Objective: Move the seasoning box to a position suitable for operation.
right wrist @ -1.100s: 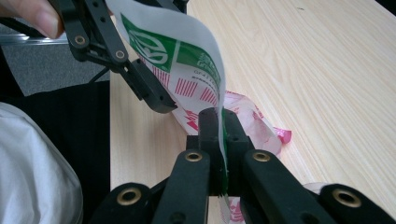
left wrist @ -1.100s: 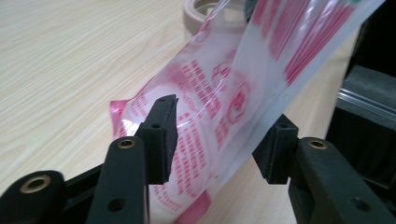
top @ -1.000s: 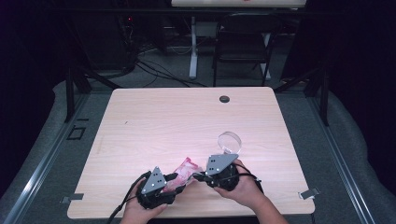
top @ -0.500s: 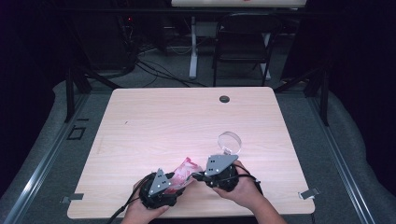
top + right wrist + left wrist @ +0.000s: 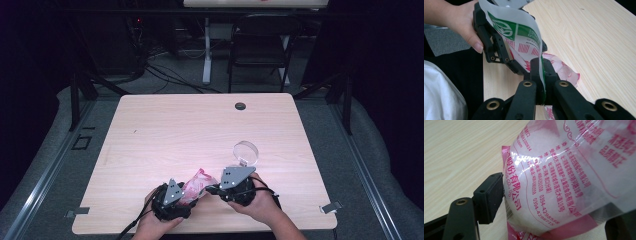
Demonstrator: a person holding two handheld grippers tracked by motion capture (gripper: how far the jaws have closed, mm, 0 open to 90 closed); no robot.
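Observation:
A clear packet (image 5: pixel 564 177) with pink print, full of white grains, hangs low over the wooden table (image 5: pixel 165 135) near its front edge. My left gripper (image 5: pixel 556 212) has it between its jaws, which have just been opening; the left pad (image 5: pixel 491 197) stands at the packet's side without pressing. My right gripper (image 5: pixel 541 67) is shut on the packet's flat green-and-white top edge (image 5: pixel 524 37). In the high view the packet (image 5: pixel 196 182) lies between the left gripper (image 5: pixel 186 194) and the right gripper (image 5: pixel 212 189).
A clear round dish (image 5: pixel 246 152) sits on the table just beyond my right hand. A dark cable hole (image 5: pixel 240 106) marks the far edge. A chair (image 5: pixel 260 40) and cables stand on the floor behind the table.
The left gripper has sunk a little toward the table and its jaws have spread around the packet. The right gripper has kept still with its hold on the packet's edge.

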